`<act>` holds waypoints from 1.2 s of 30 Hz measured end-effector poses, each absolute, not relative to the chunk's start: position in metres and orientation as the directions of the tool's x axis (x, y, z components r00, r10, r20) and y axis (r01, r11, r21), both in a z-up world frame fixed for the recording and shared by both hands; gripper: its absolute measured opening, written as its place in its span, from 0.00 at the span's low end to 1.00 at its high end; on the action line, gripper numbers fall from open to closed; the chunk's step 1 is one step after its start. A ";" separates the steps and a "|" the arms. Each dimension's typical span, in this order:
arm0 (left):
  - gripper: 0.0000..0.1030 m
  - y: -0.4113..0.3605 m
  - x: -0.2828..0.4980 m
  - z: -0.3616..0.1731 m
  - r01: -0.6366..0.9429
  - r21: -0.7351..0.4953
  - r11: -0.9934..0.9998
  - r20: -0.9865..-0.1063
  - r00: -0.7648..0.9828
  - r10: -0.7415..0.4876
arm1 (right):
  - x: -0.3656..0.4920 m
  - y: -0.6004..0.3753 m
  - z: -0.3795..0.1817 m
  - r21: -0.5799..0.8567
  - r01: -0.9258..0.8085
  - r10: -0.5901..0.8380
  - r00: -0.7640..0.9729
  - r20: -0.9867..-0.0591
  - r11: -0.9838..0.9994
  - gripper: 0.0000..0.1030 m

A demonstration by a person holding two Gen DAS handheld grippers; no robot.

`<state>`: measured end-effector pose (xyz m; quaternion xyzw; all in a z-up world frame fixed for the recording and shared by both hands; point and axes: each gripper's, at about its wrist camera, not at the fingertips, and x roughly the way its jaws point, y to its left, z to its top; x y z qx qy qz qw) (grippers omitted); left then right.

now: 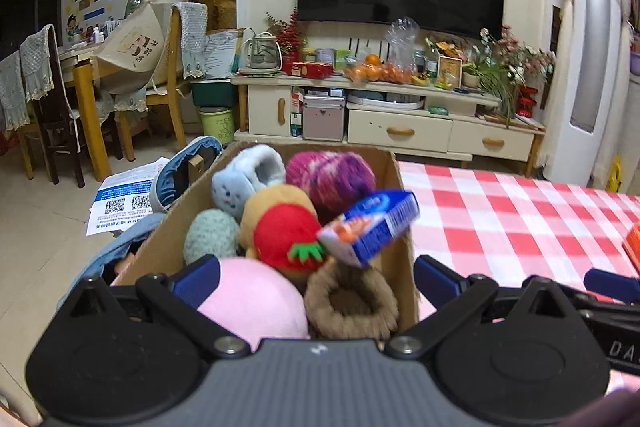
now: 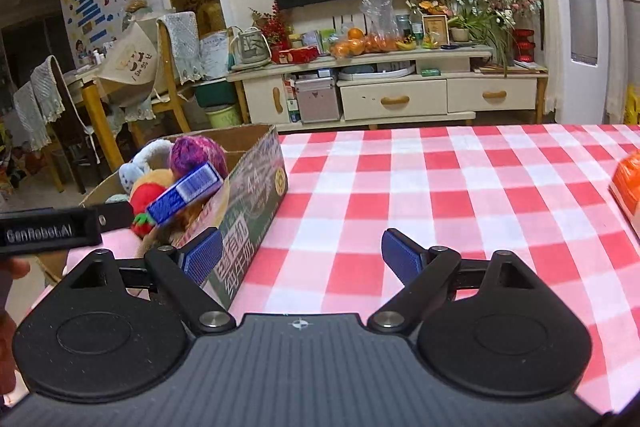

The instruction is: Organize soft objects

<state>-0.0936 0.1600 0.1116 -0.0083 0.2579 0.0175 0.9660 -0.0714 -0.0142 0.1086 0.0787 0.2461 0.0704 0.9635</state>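
Soft toys fill the cardboard box (image 1: 384, 163) that sits on the red-and-white checked tablecloth (image 2: 440, 187), at 10 o'clock in the right wrist view. Inside it lie a pink plush (image 1: 256, 299) at 6 o'clock of the pile, a brown fuzzy ring (image 1: 352, 303) just beside it, a red strawberry toy (image 1: 284, 235) in the middle, a grey-green ball (image 1: 210, 235) at 9 o'clock, a light blue slipper (image 1: 244, 179) and a purple yarn ball (image 1: 332, 179) at 12 o'clock. A blue carton (image 1: 372, 223) rests tilted on top, leaning over the box's right wall. The left gripper (image 1: 316, 275) hangs over the box with its jaws spread wide, gripping nothing. The right gripper (image 2: 302, 255) is above the cloth just beside the box, jaws also wide and empty. An orange packet (image 2: 628, 183) lies at 3 o'clock.
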 end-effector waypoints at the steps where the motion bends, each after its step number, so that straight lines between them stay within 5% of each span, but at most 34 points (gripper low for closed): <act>1: 0.99 0.159 -0.097 0.111 -0.034 -0.005 0.999 -0.500 0.866 0.027 | -0.075 -0.014 0.108 0.184 -0.093 0.170 0.869 -0.465 0.978 1.00; 36: 0.99 0.156 -0.142 0.093 -0.024 0.045 0.999 -0.470 0.882 0.042 | -0.121 0.000 0.096 0.173 -0.094 0.162 0.882 -0.442 0.980 1.00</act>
